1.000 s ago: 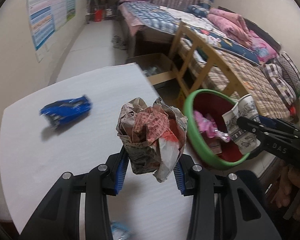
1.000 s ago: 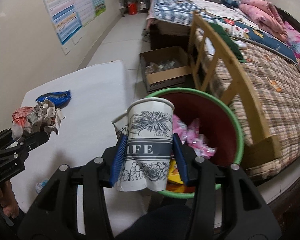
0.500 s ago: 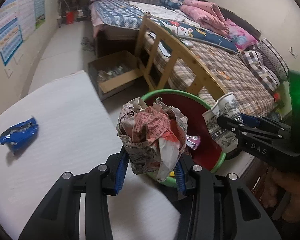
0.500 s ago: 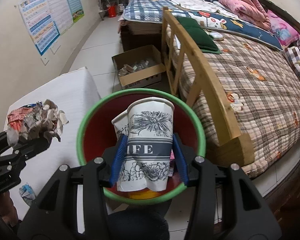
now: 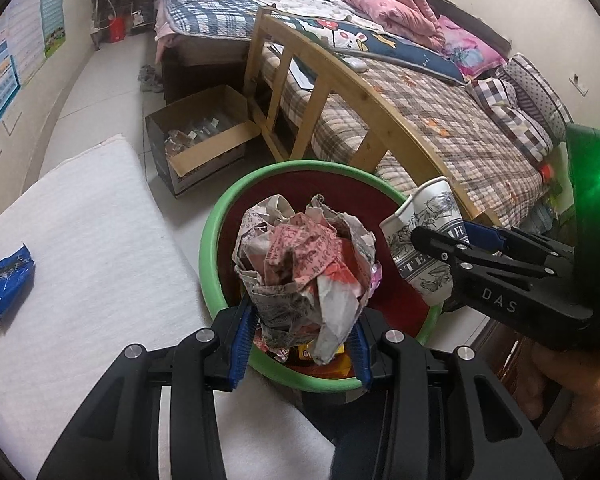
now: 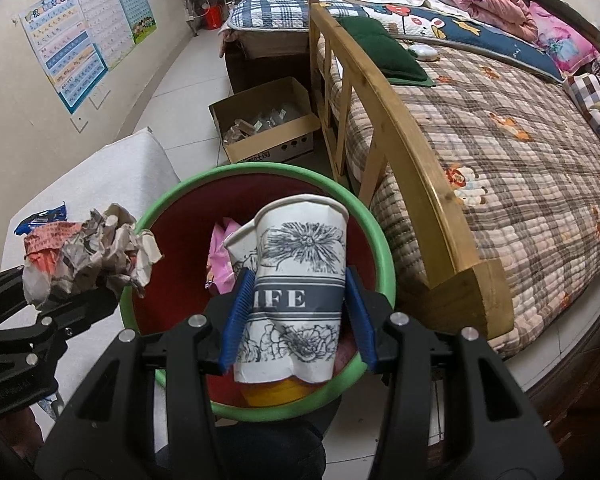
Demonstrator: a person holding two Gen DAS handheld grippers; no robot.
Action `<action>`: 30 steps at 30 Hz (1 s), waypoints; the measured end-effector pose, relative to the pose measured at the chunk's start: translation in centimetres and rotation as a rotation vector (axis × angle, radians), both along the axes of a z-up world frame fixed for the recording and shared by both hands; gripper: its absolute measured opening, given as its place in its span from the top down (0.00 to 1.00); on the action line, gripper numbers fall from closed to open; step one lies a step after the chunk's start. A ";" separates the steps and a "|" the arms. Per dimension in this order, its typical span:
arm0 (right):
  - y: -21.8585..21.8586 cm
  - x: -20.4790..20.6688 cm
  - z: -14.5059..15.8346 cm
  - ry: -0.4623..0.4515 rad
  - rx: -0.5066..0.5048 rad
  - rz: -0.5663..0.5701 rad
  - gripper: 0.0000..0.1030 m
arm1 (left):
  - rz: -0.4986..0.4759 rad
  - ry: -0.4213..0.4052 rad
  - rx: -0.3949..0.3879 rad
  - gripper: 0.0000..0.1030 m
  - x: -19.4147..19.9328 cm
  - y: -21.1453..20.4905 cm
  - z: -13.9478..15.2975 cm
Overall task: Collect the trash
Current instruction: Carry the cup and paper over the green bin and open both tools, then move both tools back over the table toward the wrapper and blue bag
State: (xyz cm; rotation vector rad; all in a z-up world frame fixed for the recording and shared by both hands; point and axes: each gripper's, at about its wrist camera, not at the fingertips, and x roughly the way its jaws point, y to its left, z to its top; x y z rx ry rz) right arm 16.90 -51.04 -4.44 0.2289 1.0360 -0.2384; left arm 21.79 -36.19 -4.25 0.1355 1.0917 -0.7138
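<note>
My left gripper (image 5: 300, 334) is shut on a crumpled ball of newspaper (image 5: 304, 264), held above the green-rimmed red bin (image 5: 210, 248). A white paper cup with grey flower print (image 6: 300, 292) is clamped in my right gripper (image 6: 298, 330), also over the bin (image 6: 384, 256). Each view shows the other tool: the cup (image 5: 428, 236) at the right of the left wrist view, the paper ball (image 6: 88, 256) at the left of the right wrist view. Pink wrappers (image 6: 220, 256) and something yellow lie inside the bin. A blue snack wrapper (image 5: 6, 280) lies on the white table (image 5: 92, 240).
A wooden bed frame (image 6: 404, 152) with a plaid quilt stands just right of the bin. An open cardboard box (image 5: 200, 140) of clutter sits on the tiled floor beyond it. Posters hang on the left wall. A small bit of trash (image 6: 50, 400) lies near the table's edge.
Both grippers have swung from the table toward the bin and now hover over it, still gripping the paper ball and the cup. The blue wrapper has slid to the left edge of view.
</note>
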 end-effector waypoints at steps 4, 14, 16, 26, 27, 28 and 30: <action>0.0 0.1 -0.3 0.000 0.006 0.008 0.56 | -0.002 0.001 0.011 0.63 0.1 -0.4 -0.2; -0.8 0.2 -0.7 0.016 0.008 0.006 0.46 | -0.009 -0.019 0.041 0.34 -0.2 -1.2 -0.4; -0.9 0.1 -0.5 0.010 -0.003 0.003 0.37 | -0.024 -0.027 0.050 0.34 -0.5 -1.3 -0.3; -0.2 0.0 0.3 -0.006 -0.032 0.002 0.06 | 0.006 -0.073 0.080 0.08 -0.7 0.7 0.4; -0.1 0.0 0.3 -0.007 -0.032 0.002 0.05 | 0.012 -0.071 0.082 0.08 -0.7 1.0 0.4; 0.1 0.0 0.5 -0.009 -0.038 0.002 0.05 | 0.019 -0.063 0.081 0.08 -0.6 1.4 0.3; 0.3 0.0 0.7 -0.010 -0.039 0.005 0.05 | 0.034 -0.050 0.074 0.08 -0.5 2.3 0.4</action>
